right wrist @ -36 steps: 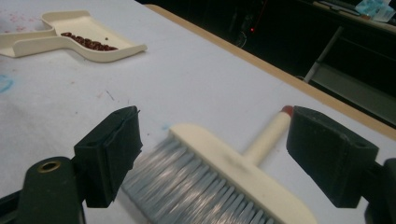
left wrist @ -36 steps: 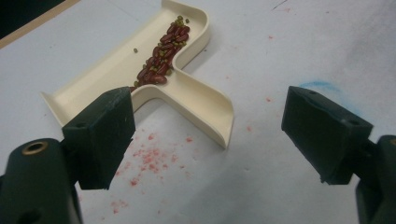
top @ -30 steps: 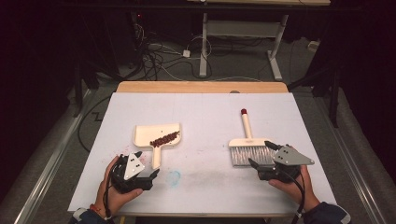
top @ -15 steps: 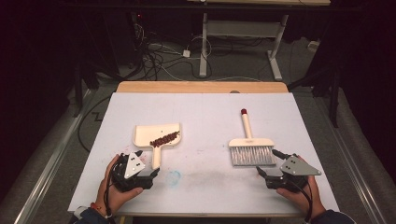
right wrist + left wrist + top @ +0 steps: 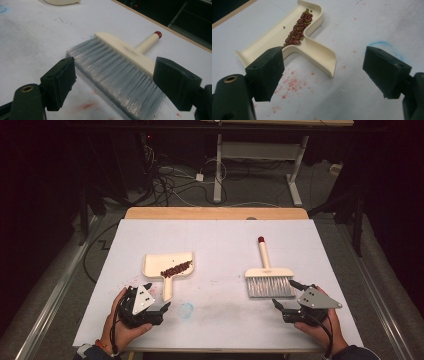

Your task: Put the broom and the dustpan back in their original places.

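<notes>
A cream dustpan [image 5: 167, 265] lies left of centre on the white table, with a streak of red and green beans [image 5: 176, 268] in it. The left gripper view has the dustpan [image 5: 312, 47] and its beans [image 5: 298, 32] just ahead. My left gripper [image 5: 159, 296] [image 5: 325, 67] is open, near the end of the pan's handle and holding nothing. A brush [image 5: 268, 280] with grey bristles and a red-tipped handle lies on the right. My right gripper [image 5: 284, 293] [image 5: 117, 80] stands open just in front of the brush's bristles [image 5: 120, 67], apart from them.
A blue smudge [image 5: 186, 309] and red specks [image 5: 292, 83] mark the white sheet between the grippers. A wooden table edge [image 5: 215, 213] runs along the back. Cables and desk legs [image 5: 218, 175] lie on the dark floor beyond.
My right gripper has drawn back from the brush toward the near edge of the table. The left gripper, dustpan and brush have stayed in place.
</notes>
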